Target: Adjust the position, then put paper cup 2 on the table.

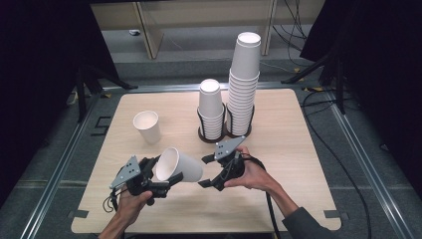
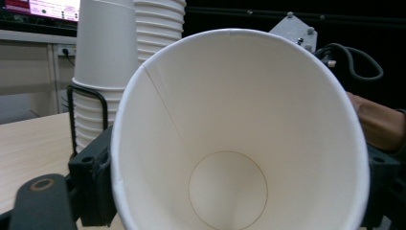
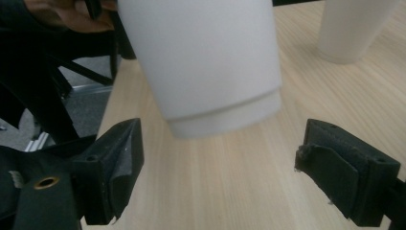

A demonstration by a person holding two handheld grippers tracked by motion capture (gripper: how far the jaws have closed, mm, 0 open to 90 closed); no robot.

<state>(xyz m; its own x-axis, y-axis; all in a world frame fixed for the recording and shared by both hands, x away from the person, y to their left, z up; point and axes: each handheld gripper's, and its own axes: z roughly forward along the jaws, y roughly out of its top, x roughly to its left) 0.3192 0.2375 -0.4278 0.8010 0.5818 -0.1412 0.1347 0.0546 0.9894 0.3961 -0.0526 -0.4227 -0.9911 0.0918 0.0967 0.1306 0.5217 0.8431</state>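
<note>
**Paper cup held sideways between two hand-held grippers**

Closest to me, at the near edge of the wooden table (image 1: 278,199), the person's two hands come in low. The left gripper (image 1: 160,180) is clamped on the rim of a white paper cup (image 1: 178,165), which lies on its side above the tabletop, mouth toward the left hand and base pointing to the right. In the left gripper view the cup's open mouth (image 2: 239,139) faces straight into the camera, a black jaw pressed against its wall at the left.

The right gripper (image 1: 204,172) sits just beyond the cup's base with its jaws spread wide. In the right gripper view both black pads stand well apart on either side of the base (image 3: 225,120) and neither touches it.

Farther back on the left, a single cup (image 1: 147,126) stands upright on the table, apart from the others.

Beyond that, near the middle of the far edge, two stacks of upside-down cups sit in dark wire holders side by side: a short stack (image 1: 211,107) on the left and a tall stack (image 1: 244,84) just to its right.
</note>
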